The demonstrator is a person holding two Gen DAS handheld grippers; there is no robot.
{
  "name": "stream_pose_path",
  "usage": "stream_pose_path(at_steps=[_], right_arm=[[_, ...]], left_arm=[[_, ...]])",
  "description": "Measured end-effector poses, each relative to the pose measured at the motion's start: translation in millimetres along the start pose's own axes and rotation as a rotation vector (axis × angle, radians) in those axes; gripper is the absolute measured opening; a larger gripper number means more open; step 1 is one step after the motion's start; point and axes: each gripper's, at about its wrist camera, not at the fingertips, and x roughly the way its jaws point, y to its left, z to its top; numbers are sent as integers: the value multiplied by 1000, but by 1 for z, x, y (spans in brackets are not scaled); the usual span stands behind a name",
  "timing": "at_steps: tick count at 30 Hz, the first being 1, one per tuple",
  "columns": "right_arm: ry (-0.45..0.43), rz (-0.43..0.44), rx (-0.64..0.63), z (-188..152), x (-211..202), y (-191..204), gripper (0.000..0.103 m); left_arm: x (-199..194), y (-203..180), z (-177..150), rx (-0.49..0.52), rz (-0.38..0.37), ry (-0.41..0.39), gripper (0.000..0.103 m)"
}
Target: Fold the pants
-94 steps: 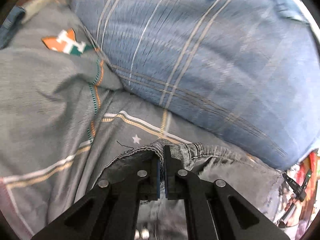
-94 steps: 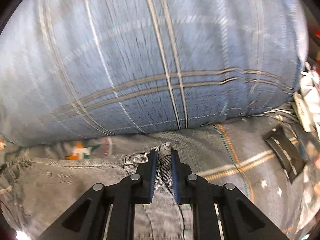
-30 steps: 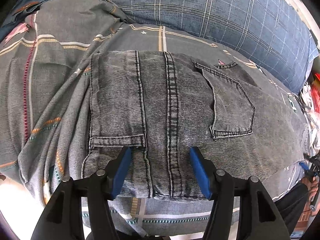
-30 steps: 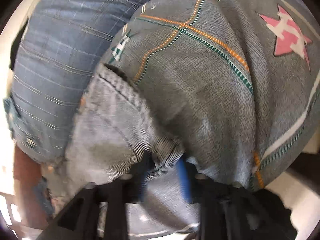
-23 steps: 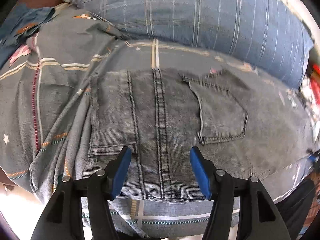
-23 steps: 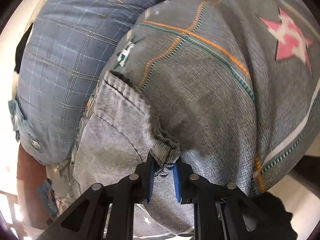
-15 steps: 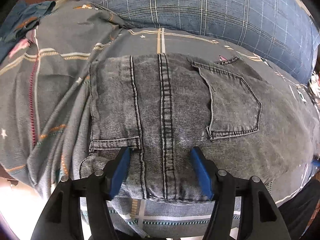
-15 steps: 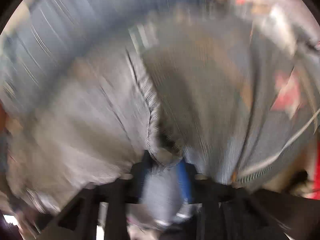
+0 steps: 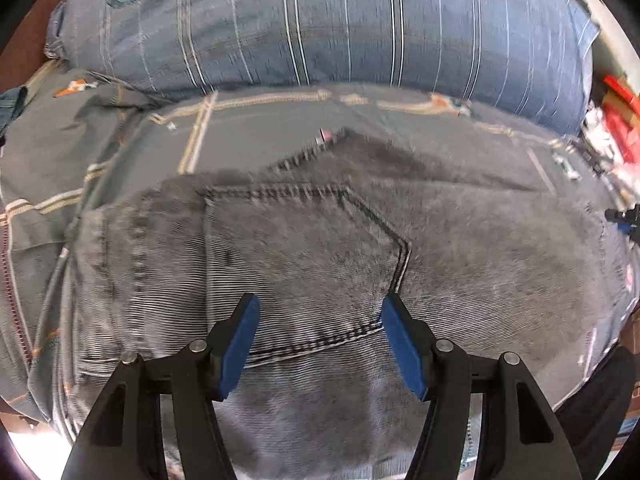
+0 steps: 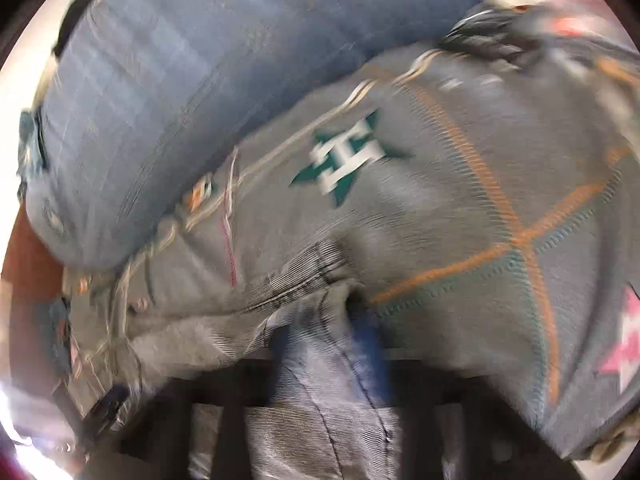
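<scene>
Grey washed denim pants [image 9: 304, 248] lie on the bed, back pocket [image 9: 296, 240] up, waistband to the left. My left gripper [image 9: 318, 336] is open and empty, its blue pads [image 9: 240, 340] just above the pocket's lower edge. In the blurred right wrist view my right gripper [image 10: 326, 344] has a fold of the pants [image 10: 320, 392] between its blue pads [image 10: 370, 344]; the denim bunches up ahead of the fingers and drapes down over them. The jaws look slightly parted around the cloth.
The grey bedsheet [image 9: 132, 136] with orange and white stripes and star prints [image 10: 344, 160] covers the bed. A large blue plaid pillow [image 9: 340, 24] lies along the far side; it also shows in the right wrist view [image 10: 160, 80]. Clutter sits at the right edge [image 9: 616, 120].
My left gripper, open, has shifted right over the pants from the centre seam to the back pocket. My right gripper has swung quickly with the denim fold, dragging it over the sheet.
</scene>
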Motion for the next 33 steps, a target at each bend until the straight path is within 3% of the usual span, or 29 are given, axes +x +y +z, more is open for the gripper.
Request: stream_pose_path(at_steps=[3, 7, 8, 10, 11, 13, 15, 16, 20, 21, 22, 23, 25, 30, 32, 33], right_arm=[[-128, -57, -148, 2, -22, 29, 7], [-229, -102, -147, 5, -18, 20, 7], [-195, -183, -152, 3, 2, 11, 10], [-78, -217, -112, -1, 26, -8, 19], [-145, -192, -105, -3, 19, -10, 23], [-170, -152, -53, -5, 5, -15, 31], [-231, -165, -45, -11, -15, -11, 32], [-267, -116, -59, -20, -28, -5, 33], [-205, 137, -34, -52, -28, 2, 45], [-173, 148, -25, -59, -18, 1, 50], [-88, 89, -15, -65, 9, -6, 65], [-33, 50, 13, -67, 29, -16, 63], [-69, 49, 28, -66, 25, -18, 56], [-125, 18, -155, -50, -2, 41, 57], [-124, 74, -230, -47, 0, 78, 57], [-110, 100, -268, -43, 7, 100, 57]], left_arm=[[10, -3, -1, 6, 9, 11, 64], [12, -4, -7, 24, 9, -11, 64], [13, -5, -7, 26, 4, -15, 65], [15, -6, -8, 28, 12, -12, 66], [17, -5, -6, 32, 15, -12, 66], [16, -6, -6, 35, 23, -13, 66], [15, -5, -4, 24, 22, -10, 66], [14, -4, -3, 19, 20, -13, 66], [13, 1, -4, -14, 15, -22, 66], [17, 2, -5, -11, 16, -15, 66], [19, 1, -5, -7, 19, -18, 66], [18, 1, -5, -8, 23, -24, 66], [14, 0, -3, -18, 29, -19, 66], [-18, 3, -6, -52, 6, -150, 71], [-1, 5, -8, -70, 29, -83, 78], [22, 4, -10, -45, 54, 26, 80]])
